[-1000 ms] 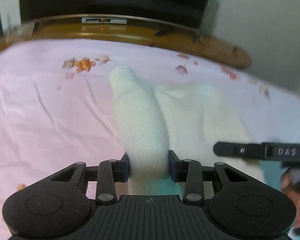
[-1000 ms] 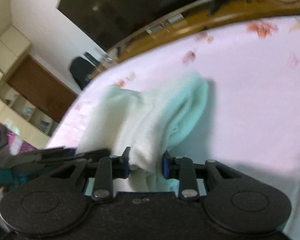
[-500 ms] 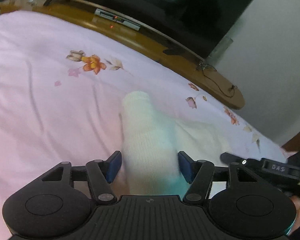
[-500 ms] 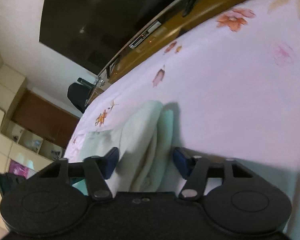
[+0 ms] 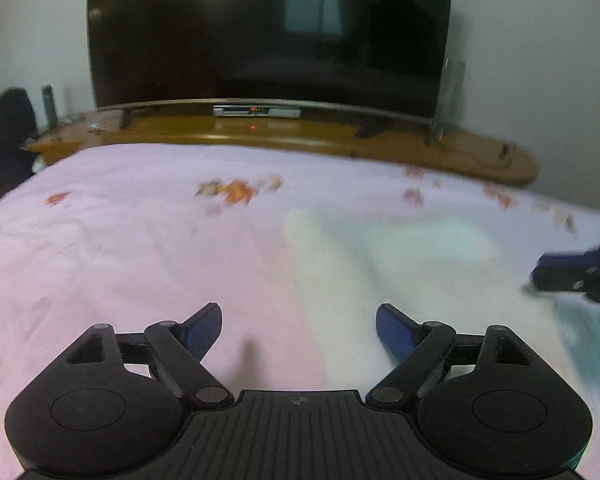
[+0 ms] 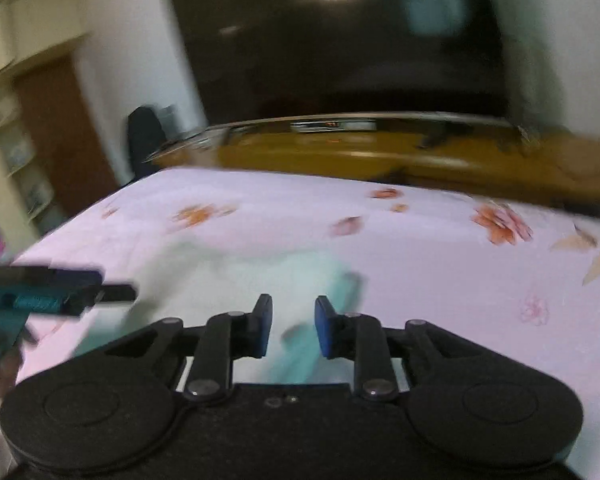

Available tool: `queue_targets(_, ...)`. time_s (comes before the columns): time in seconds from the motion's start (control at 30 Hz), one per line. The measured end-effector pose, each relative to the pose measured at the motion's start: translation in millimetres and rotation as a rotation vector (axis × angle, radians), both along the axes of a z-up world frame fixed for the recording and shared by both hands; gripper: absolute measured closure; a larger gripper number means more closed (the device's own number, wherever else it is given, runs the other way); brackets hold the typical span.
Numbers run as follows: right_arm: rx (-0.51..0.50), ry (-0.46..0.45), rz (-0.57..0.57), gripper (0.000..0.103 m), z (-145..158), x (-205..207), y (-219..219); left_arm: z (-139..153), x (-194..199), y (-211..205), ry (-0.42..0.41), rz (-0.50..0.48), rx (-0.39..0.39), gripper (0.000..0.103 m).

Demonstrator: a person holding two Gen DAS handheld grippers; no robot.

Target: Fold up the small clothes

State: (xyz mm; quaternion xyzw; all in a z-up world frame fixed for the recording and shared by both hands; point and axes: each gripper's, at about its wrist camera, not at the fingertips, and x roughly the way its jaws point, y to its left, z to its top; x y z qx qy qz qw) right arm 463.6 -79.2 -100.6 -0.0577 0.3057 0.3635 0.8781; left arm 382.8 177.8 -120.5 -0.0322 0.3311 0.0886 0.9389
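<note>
A pale mint-white small garment [image 5: 400, 264] lies flat on the pink floral bedsheet [image 5: 120, 248]. My left gripper [image 5: 299, 330] is wide open and empty, raised just short of the garment's near edge. In the right wrist view the same garment [image 6: 236, 276] lies blurred ahead of my right gripper [image 6: 293, 326], whose jaws stand a little apart with nothing between them. The right gripper shows at the right edge of the left wrist view [image 5: 580, 276]; the left gripper shows at the left of the right wrist view [image 6: 60, 290].
A large dark TV [image 5: 268, 32] stands on a curved wooden bench [image 5: 300, 136] past the bed's far edge. A dark chair [image 6: 144, 136] and a brown door [image 6: 60, 128] stand to the left. The sheet spreads wide around the garment.
Both grippers have let go of the garment and pulled back and up. The garment now lies flat. The left jaws opened wider; the right jaws narrowed.
</note>
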Motion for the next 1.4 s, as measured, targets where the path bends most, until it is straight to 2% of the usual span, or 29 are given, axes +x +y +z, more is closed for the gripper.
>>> queue_targets(0.1,-0.13,-0.068,0.069,0.078,-7.8,-37.3,16.6,-14.1,-10.3,-2.3,0.033,0.005,-0.02,0.018)
queue_targets(0.13,-0.23,-0.046,0.045,0.079,-20.5,-36.5,22.6,-15.2,-8.6,-2.5,0.037,0.013,-0.033,0.017)
queue_targets(0.17,-0.255,-0.004,0.023,0.076,-28.9,-32.0,23.8,-13.5,-6.2,-0.8,0.045,0.023,-0.051,0.018)
queue_targets(0.23,-0.184,0.08,-0.028,0.075,-25.5,-25.8,13.4,-2.7,-11.8,-0.7,0.044,0.027,-0.06,0.018)
queue_targets(0.33,-0.141,0.021,-0.037,0.079,-0.5,-46.0,3.4,11.0,-43.0,-10.0,0.0,-0.014,-0.025,0.018)
queue_targets(0.43,-0.125,-0.005,-0.013,0.077,12.9,-76.4,-7.1,7.1,-74.5,-14.6,0.012,-0.028,-0.041,0.018)
queue_targets(0.53,-0.154,0.04,-0.004,0.079,-1.7,-95.7,-3.1,-12.1,-93.5,-20.3,0.089,-0.037,-0.042,0.018)
queue_targets(0.57,-0.194,0.057,-0.005,0.079,-12.5,-101.2,-1.0,-21.3,-95.7,-21.8,0.126,-0.037,-0.034,0.017)
queue_targets(0.6,-0.256,0.086,-0.02,0.08,-26.3,-102.8,1.9,-23.8,-100.6,-21.0,0.12,-0.03,-0.042,0.017)
queue_targets(0.63,-0.275,0.104,-0.037,0.079,-35.2,-102.4,2.1,-20.7,-103.8,-19.3,0.125,-0.011,-0.06,0.017)
queue_targets(0.67,-0.233,0.104,-0.064,0.077,-34.7,-102.7,-0.7,-14.4,-107.0,-19.9,0.128,-0.003,-0.059,0.017)
queue_targets(0.7,-0.214,0.124,-0.089,0.077,-30.7,-103.2,-3.9,-2.4,-115.5,-23.3,0.101,-0.001,-0.039,0.017)
queue_targets(0.77,-0.14,0.094,-0.134,0.076,-10.3,-117.9,-14.5,22.7,-138.9,-31.1,0.047,-0.003,-0.024,0.017)
queue_targets(0.8,-0.094,0.078,-0.147,0.071,2.0,-127.9,-21.2,37.1,-154.5,-35.1,0.016,0.0,-0.031,0.016)
queue_targets(0.83,-0.059,0.067,-0.16,0.068,16.0,-141.6,-28.4,49.0,-170.2,-37.0,-0.015,0.013,-0.035,0.003)
queue_targets(0.87,-0.034,0.051,-0.178,0.057,29.4,-157.0,-33.6,61.3,-189.4,-40.2,-0.055,0.035,-0.033,0.0)
queue_targets(0.9,-0.006,0.029,-0.194,0.037,41.7,-174.3,-41.1,71.9,-206.7,-42.3,-0.088,0.038,-0.031,0.0)
queue_targets(0.97,0.03,-0.016,-0.223,0.019,62.8,-212.3,-50.5,87.3,-239.3,-47.8,-0.108,0.021,-0.036,0.0)
queue_targets(1.13,-0.005,-0.012,-0.31,0.015,78.3,-277.1,-62.8,104.6,-295.8,-49.3,-0.073,0.041,-0.097,0.0)
queue_targets(1.27,-0.02,-0.007,-0.38,0.014,86.2,-311.5,-67.8,108.5,-328.3,-67.6,-0.054,0.015,-0.045,0.0)
queue_targets(1.4,0.005,-0.026,-0.386,0.013,100.0,-333.2,-69.8,114.1,-346.3,-75.8,-0.066,-0.018,-0.056,0.0)
